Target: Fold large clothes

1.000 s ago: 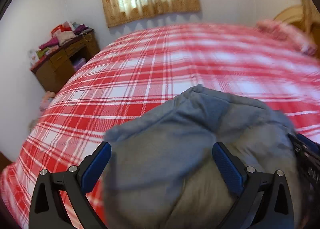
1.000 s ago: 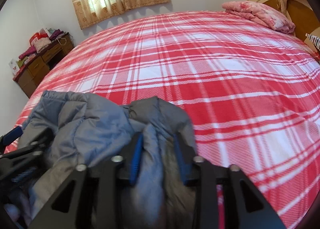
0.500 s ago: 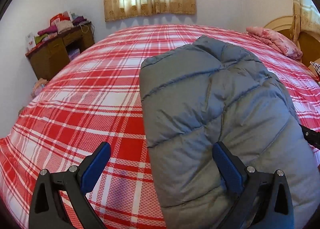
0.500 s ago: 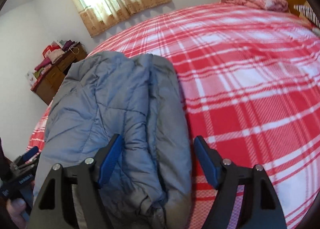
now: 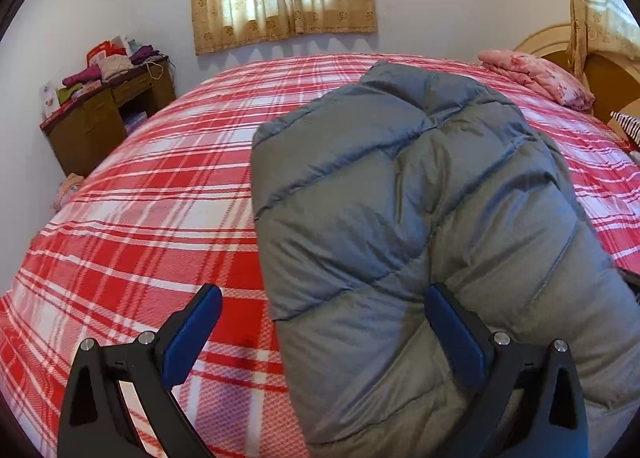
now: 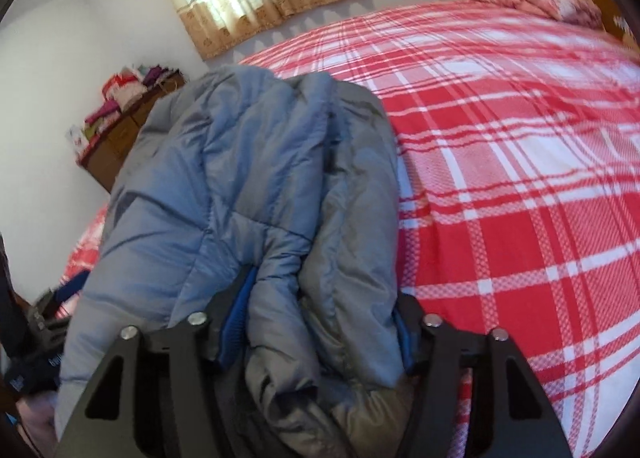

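Item: grey quilted jacket, puffy, folded into a long bundle on the bed, long axis running away from me. My right gripper, nearer, is closing around its near end; left gripper stands apart, straddling its left edge.
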`<control>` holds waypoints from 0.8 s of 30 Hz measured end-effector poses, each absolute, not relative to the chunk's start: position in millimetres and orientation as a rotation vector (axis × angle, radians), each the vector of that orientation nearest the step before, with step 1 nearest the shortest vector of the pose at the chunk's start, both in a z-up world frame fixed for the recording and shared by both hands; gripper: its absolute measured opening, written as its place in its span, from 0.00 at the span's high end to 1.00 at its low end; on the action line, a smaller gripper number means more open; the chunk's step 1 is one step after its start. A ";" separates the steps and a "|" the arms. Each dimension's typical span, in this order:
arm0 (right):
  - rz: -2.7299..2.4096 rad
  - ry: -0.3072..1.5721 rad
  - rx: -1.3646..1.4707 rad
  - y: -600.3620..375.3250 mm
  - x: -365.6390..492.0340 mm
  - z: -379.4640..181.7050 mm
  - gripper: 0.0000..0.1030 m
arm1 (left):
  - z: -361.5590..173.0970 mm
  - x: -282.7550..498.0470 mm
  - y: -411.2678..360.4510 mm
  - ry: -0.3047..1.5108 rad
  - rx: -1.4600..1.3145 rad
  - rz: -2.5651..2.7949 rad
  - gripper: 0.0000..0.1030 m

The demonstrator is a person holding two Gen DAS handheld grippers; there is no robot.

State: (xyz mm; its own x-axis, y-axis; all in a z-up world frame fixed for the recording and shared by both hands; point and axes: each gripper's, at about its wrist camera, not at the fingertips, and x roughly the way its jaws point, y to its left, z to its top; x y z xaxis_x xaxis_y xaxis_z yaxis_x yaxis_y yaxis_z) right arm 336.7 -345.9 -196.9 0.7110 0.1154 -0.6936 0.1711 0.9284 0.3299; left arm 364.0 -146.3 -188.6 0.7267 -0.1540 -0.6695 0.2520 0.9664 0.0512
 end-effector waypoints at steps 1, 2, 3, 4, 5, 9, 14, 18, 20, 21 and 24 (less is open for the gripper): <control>-0.039 0.795 0.365 -341.9 339.1 -196.3 0.45 | -189.1 365.4 -147.8 0.727 0.137 -0.235 0.04; -0.040 0.799 0.349 -339.8 340.2 -195.9 0.46 | -189.9 366.6 -149.0 0.733 0.127 -0.248 0.07; -0.039 0.800 0.341 -332.7 343.2 -196.8 0.50 | -190.7 367.4 -150.8 0.735 0.116 -0.265 0.12; -0.029 0.799 0.339 -332.3 343.8 -196.8 0.55 | -191.0 366.9 -152.5 0.732 0.112 -0.286 0.16; -0.024 0.797 0.339 -330.3 345.0 -197.0 0.57 | -191.5 366.1 -154.8 0.728 0.114 -0.302 0.22; 0.033 0.778 0.356 -329.2 345.7 -197.8 0.74 | -190.3 359.0 -169.4 0.704 0.174 -0.342 0.50; 0.031 0.744 0.301 -316.2 341.6 -188.8 0.82 | -182.1 339.7 -184.5 0.628 0.311 -0.284 0.86; 0.053 0.710 0.320 -308.7 332.8 -178.6 0.83 | -162.3 327.2 -173.0 0.605 0.295 -0.268 0.90; 0.073 0.689 0.313 -301.7 328.6 -170.8 0.84 | -148.5 319.6 -165.4 0.578 0.279 -0.264 0.91; 0.083 0.679 0.311 -297.7 326.3 -166.8 0.84 | -139.5 313.0 -159.6 0.559 0.275 -0.259 0.91; 0.123 0.646 0.314 -284.7 319.7 -151.6 0.84 | -116.3 296.6 -142.9 0.514 0.263 -0.245 0.91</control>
